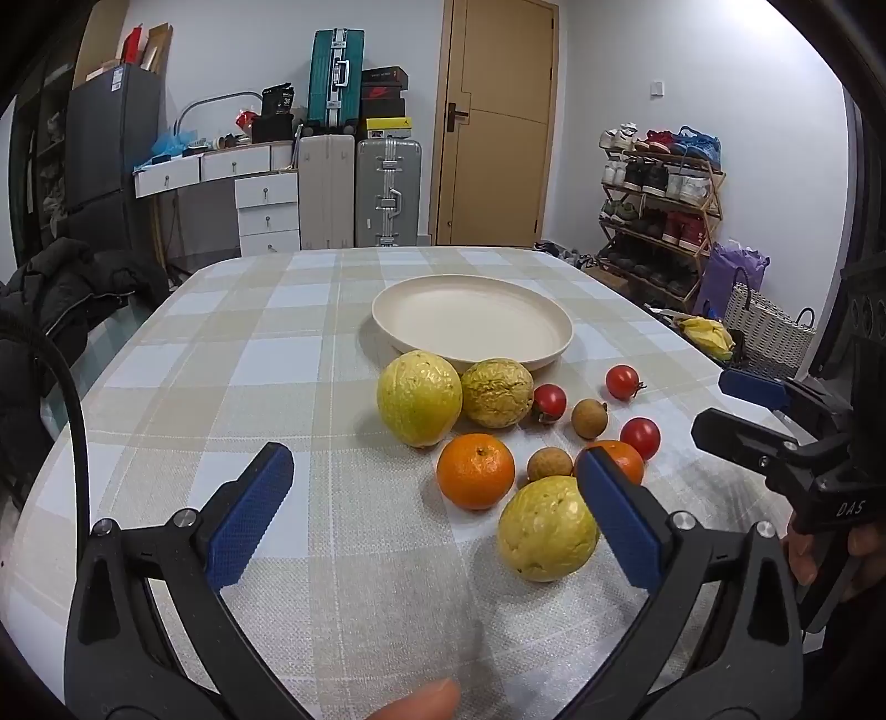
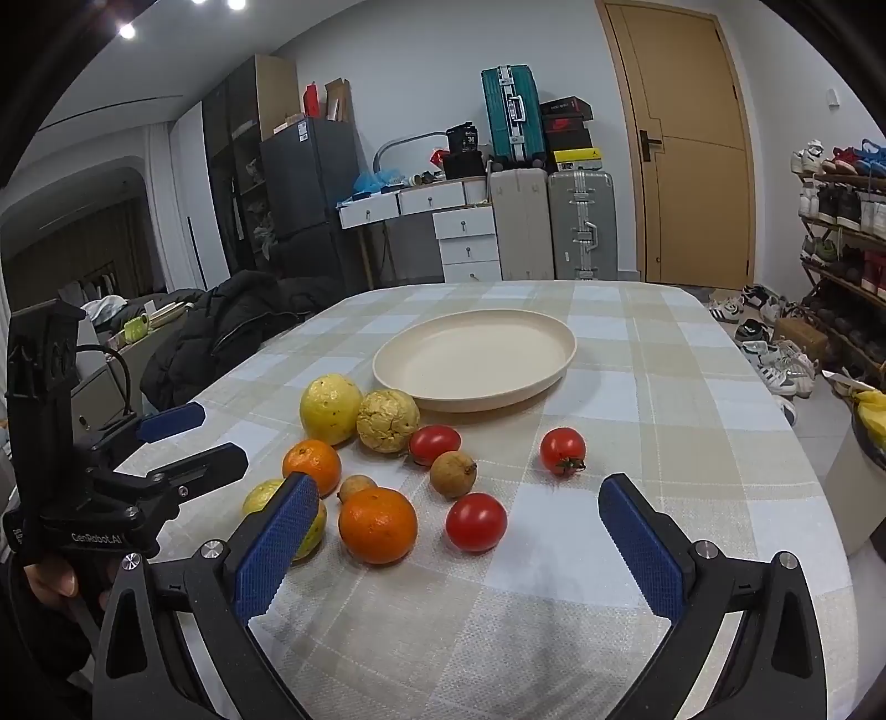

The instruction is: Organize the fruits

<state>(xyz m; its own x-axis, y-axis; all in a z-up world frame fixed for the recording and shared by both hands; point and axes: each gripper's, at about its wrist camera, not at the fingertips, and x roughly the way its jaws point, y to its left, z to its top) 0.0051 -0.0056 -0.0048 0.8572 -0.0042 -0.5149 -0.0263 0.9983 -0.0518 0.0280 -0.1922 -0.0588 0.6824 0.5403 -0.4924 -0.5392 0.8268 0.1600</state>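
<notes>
Yellow fruit (image 1: 545, 526) beside left fingers (image 1: 620, 526)

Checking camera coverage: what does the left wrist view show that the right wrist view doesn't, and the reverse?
Left wrist only: the purple bag and woven basket beside the shoe rack, and the nearest yellow fruit unobstructed.

Right wrist only: ceiling lights and sneakers on the floor.

Both: the empty plate, three yellow fruits, two oranges, three tomatoes and two small brown fruits on the checked tablecloth, plus suitcases and door. Left gripper and right gripper each have jaws open, holding nothing.
</notes>
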